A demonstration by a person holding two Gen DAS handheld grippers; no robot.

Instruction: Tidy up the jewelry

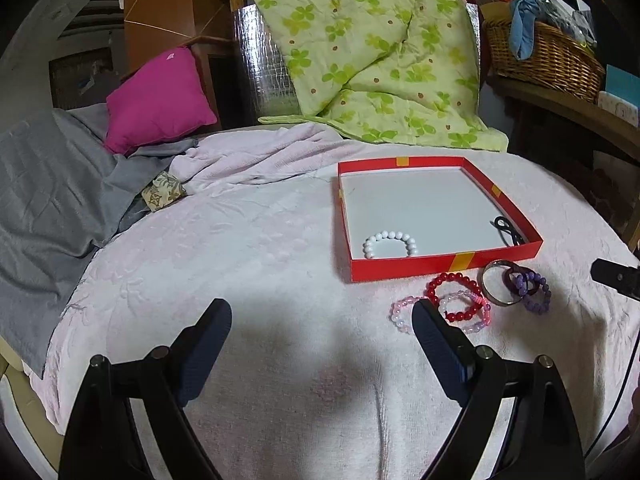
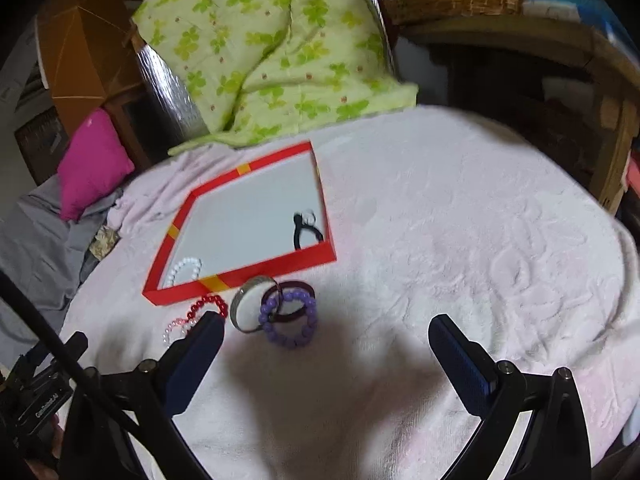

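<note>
Soft pink bedspread (image 1: 248,264) holds a red box (image 1: 400,269) with a white bracelet (image 1: 390,243) inside. Just near it, the bangle (image 2: 249,309), purple bracelet (image 2: 289,322) and red bracelet (image 1: 454,296) overlap. Both the left hand-held gripper (image 1: 322,314) and right hand-held gripper (image 2: 325,330) are wide and empty. Grabbing one might drag another along.

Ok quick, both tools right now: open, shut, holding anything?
Left tool: open, empty, above the pink towel.
Right tool: open, empty, close to the purple bead bracelet.
</note>
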